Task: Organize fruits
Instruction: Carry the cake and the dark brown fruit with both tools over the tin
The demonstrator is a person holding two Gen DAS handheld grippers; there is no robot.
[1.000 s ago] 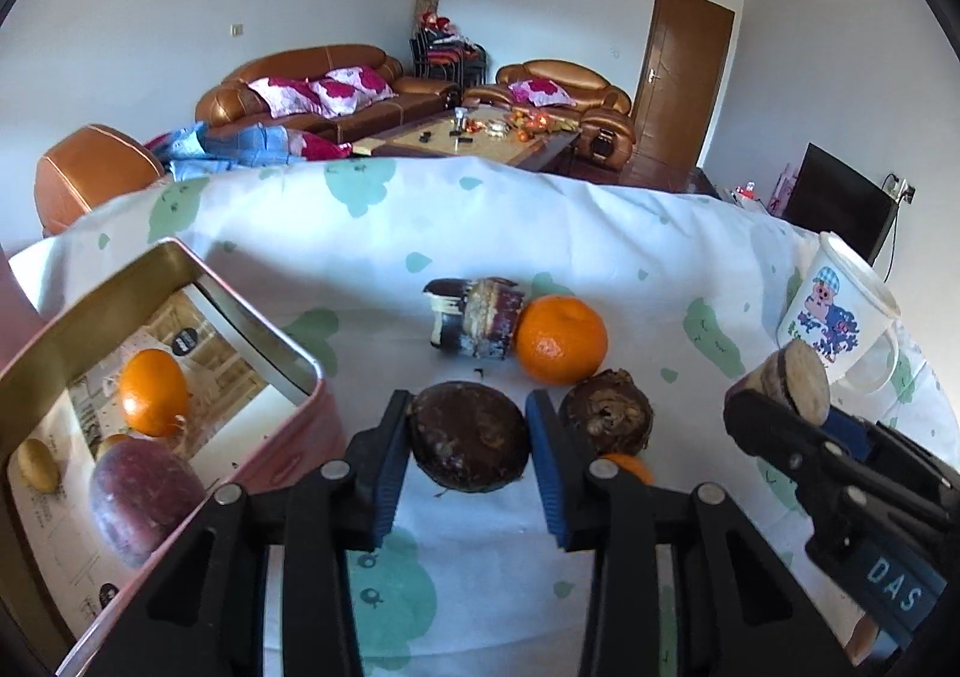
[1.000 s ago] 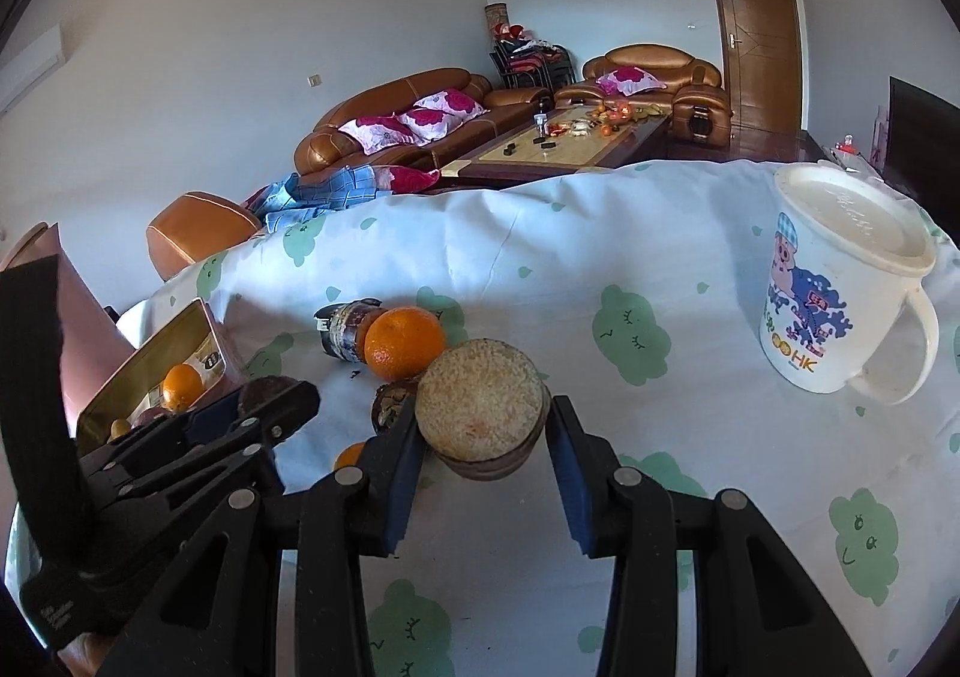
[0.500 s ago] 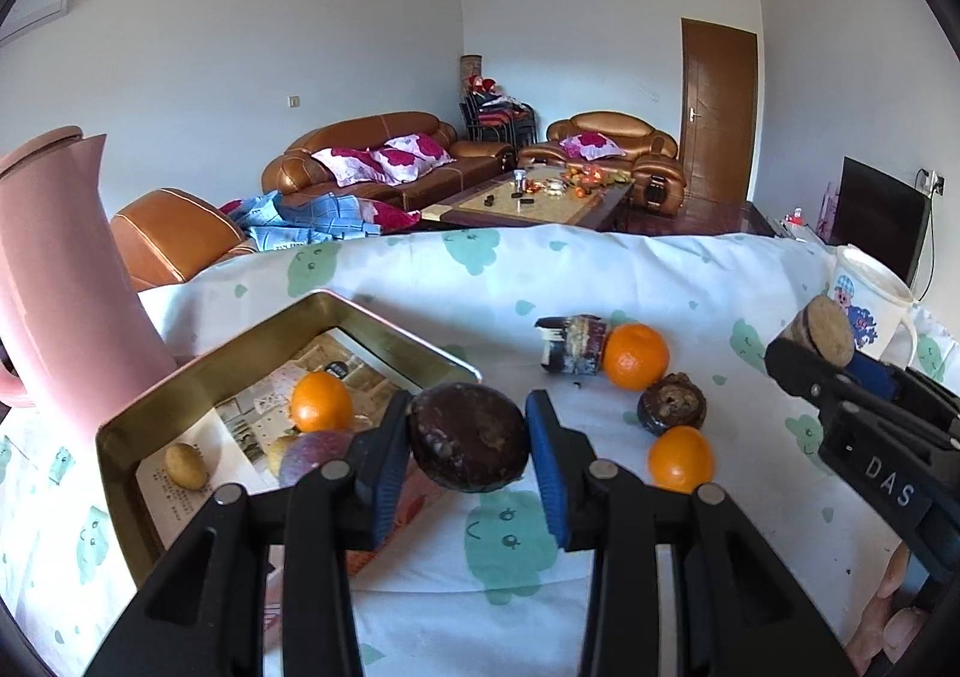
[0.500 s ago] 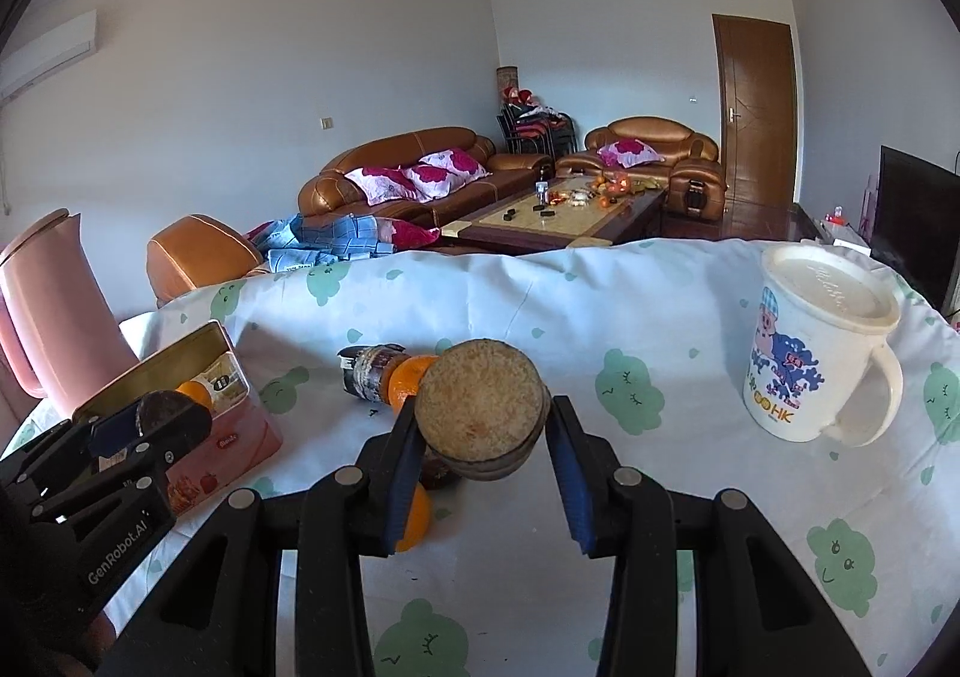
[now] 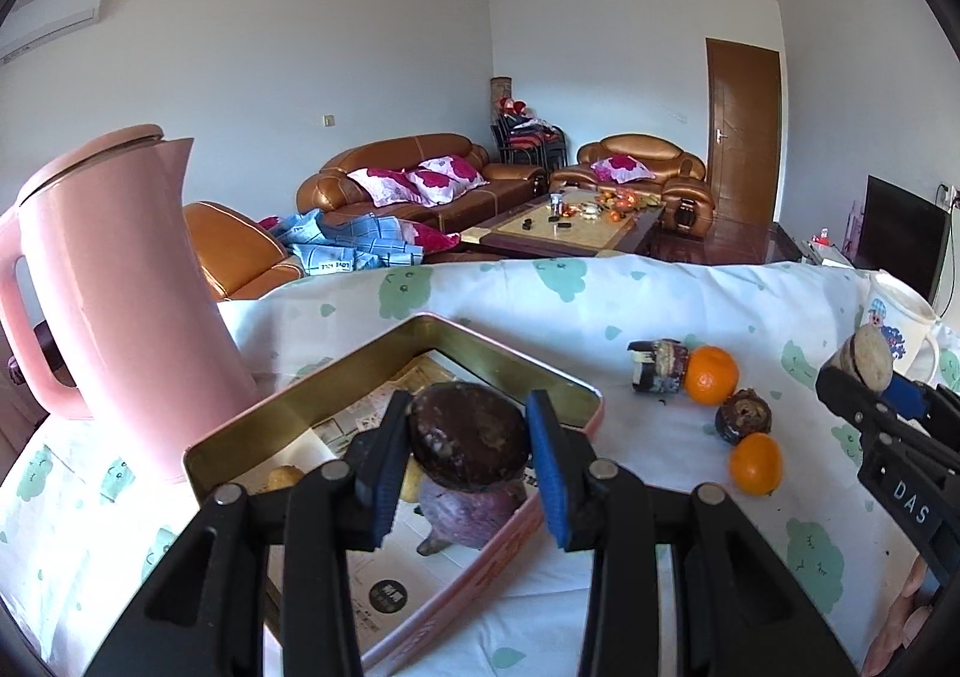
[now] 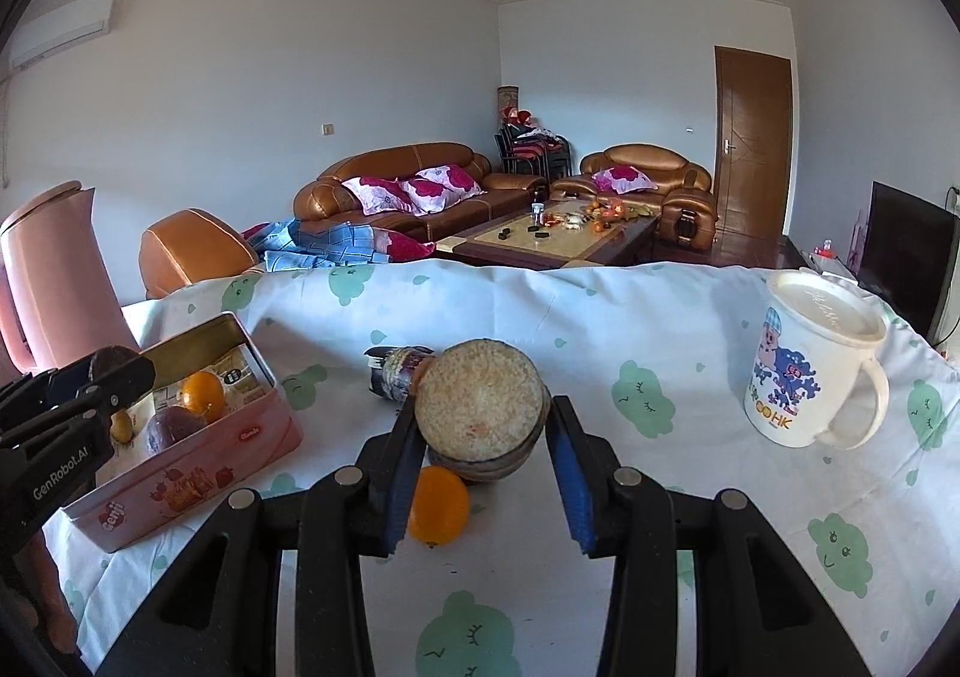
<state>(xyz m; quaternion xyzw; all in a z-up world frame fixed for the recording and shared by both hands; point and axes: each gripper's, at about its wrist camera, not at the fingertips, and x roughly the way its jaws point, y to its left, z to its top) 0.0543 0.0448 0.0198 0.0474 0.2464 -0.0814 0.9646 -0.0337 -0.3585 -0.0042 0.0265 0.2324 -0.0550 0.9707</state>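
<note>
My left gripper [image 5: 468, 452] is shut on a dark brown round fruit [image 5: 468, 437] and holds it above the pink tin box [image 5: 384, 377]. Inside the box lie a purple fruit [image 5: 471, 509] and a small yellow one [image 5: 282, 478]; the right wrist view also shows an orange [image 6: 203, 392] there. My right gripper [image 6: 483, 437] is shut on a tan round fruit [image 6: 480, 407] above the table. On the cloth rest two oranges [image 5: 711, 375] [image 5: 756, 464], a brown fruit [image 5: 743, 416] and a dark jar [image 5: 657, 374] lying on its side.
A tall pink kettle [image 5: 114, 281] stands left of the box. A white cartoon mug with a lid [image 6: 807, 365] stands at the right. The table wears a white cloth with green cloud prints [image 6: 600, 317]. Sofas and a coffee table lie beyond.
Both grippers rose and swung left with their fruits. The left one went from beside the loose fruits to over the tin box. The kettle came into view.
</note>
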